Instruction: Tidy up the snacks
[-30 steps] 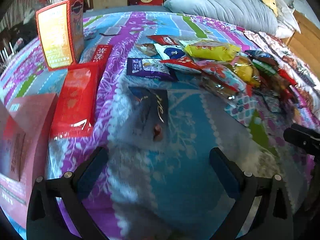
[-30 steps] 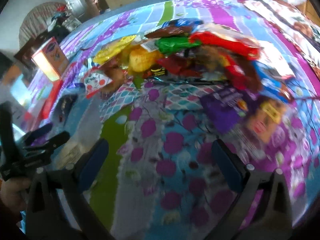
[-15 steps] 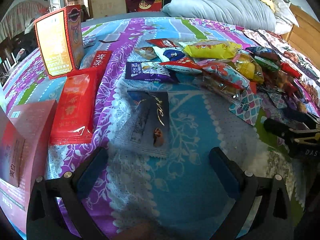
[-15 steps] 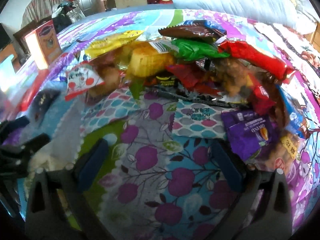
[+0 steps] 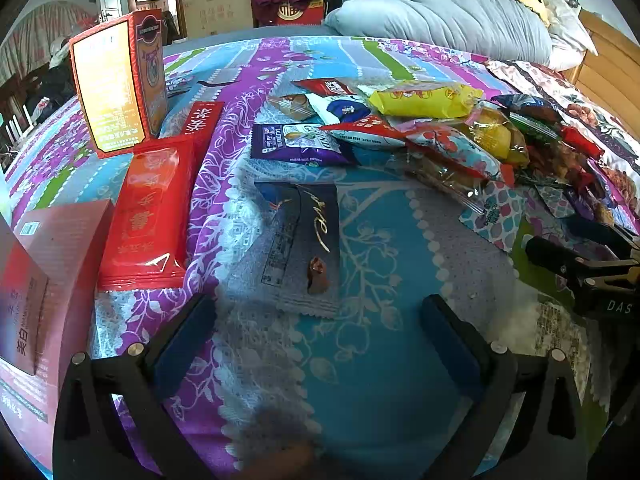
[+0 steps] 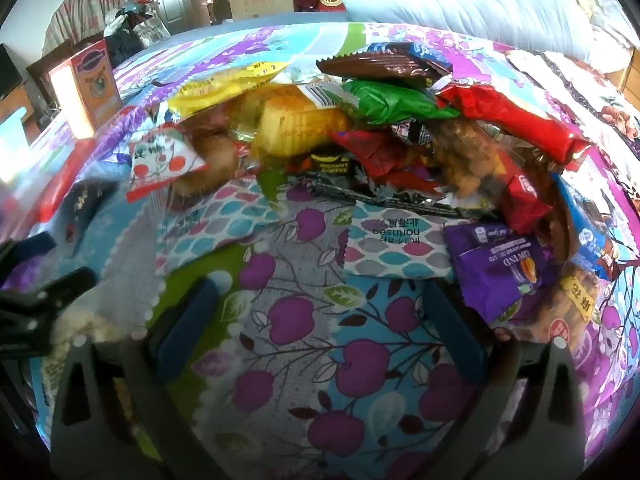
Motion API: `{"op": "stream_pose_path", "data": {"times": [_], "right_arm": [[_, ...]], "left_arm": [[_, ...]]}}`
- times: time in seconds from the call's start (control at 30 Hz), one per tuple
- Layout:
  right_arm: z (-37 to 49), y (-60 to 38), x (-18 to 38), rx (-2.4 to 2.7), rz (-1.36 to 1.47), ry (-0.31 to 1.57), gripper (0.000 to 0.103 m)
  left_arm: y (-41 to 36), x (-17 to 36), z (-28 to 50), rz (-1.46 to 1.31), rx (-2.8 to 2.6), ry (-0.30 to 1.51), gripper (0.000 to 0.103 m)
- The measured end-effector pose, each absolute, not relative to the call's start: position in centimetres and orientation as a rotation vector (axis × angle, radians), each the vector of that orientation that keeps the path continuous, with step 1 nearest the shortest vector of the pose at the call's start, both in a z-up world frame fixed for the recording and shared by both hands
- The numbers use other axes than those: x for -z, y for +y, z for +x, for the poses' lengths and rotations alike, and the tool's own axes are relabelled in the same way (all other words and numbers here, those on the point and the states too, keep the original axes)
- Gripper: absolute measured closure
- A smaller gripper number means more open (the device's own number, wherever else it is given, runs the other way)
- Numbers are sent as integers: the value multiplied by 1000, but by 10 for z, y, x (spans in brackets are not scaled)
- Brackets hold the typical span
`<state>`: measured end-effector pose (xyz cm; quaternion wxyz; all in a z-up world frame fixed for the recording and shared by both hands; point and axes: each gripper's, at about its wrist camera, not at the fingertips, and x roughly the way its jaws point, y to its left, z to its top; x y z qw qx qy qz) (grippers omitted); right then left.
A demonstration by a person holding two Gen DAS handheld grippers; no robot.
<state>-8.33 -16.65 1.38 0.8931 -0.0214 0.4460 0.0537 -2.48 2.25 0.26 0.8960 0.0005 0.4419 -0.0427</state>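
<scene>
My left gripper (image 5: pixel 318 340) is open over the bedspread, just short of a flat dark navy packet (image 5: pixel 300 240) with gold script. A purple packet (image 5: pixel 298 144) lies beyond it, then a heap of snacks led by a yellow bag (image 5: pixel 424 100). My right gripper (image 6: pixel 320 328) is open too, with only patterned cloth between its fingers. Ahead of it is the same heap: a green bag (image 6: pixel 392 100), a red bag (image 6: pixel 516 120), a leaf-patterned packet (image 6: pixel 396 246) and a purple packet (image 6: pixel 504 276) at the right finger. The right gripper also shows at the left wrist view's right edge.
On the left lie a long red packet (image 5: pixel 148 212), a pink box (image 5: pixel 48 280) and an upright orange box (image 5: pixel 116 80). A grey duvet (image 5: pixel 444 20) and a wooden headboard (image 5: pixel 612 68) close off the far end of the bed.
Both views have steadied and come nearer the bedspread. The right gripper has swung toward the snack heap. Both grippers stay open and nothing has been picked up.
</scene>
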Motion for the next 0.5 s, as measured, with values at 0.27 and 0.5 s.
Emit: {"op": "stream_pose_path", "data": {"times": [0.27, 0.5], "right_arm": [[-79, -164, -14, -107, -48, 930, 0], [-80, -165, -14, -106, -49, 929, 0]], "left_arm": [[23, -3, -25, 0, 89, 916, 0], [22, -2, -25, 1, 88, 915, 0]]}}
